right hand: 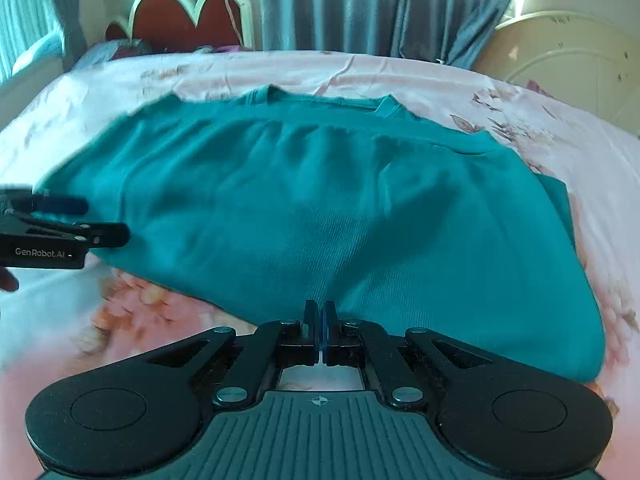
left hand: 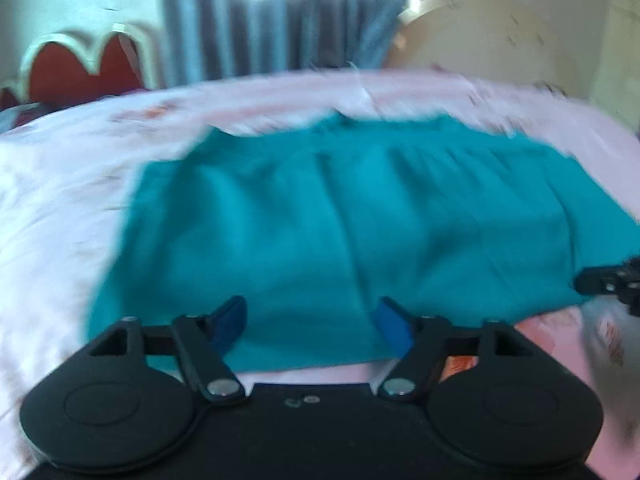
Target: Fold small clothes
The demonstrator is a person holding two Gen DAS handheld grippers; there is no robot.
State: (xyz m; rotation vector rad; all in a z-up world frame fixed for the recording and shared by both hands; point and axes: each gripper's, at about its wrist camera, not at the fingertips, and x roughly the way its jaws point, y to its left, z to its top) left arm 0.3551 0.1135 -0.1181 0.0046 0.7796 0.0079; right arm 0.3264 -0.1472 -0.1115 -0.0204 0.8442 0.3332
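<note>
A teal shirt (left hand: 320, 220) lies spread flat on the bed, collar at the far side and hem nearest me. My left gripper (left hand: 311, 306) hovers open over the near hem, its blue pads (left hand: 394, 328) wide apart with nothing pinched between them. In the right wrist view the shirt (right hand: 320, 184) fills the middle. My right gripper (right hand: 320, 306) is shut, pads pressed together, with the tips at the hem where creases converge. Whether cloth is caught there I cannot tell. The left gripper (right hand: 106, 220) shows side-on at the shirt's left edge, and the right gripper (left hand: 588, 280) pokes in at the far right.
The bed carries a pink floral sheet (right hand: 520, 120). A red headboard with a cream rim (right hand: 180, 20) stands at the back left, grey curtains (right hand: 360, 8) behind the bed, and a cream panel (right hand: 568, 60) at the right. A fingertip (right hand: 8, 280) shows at the left edge.
</note>
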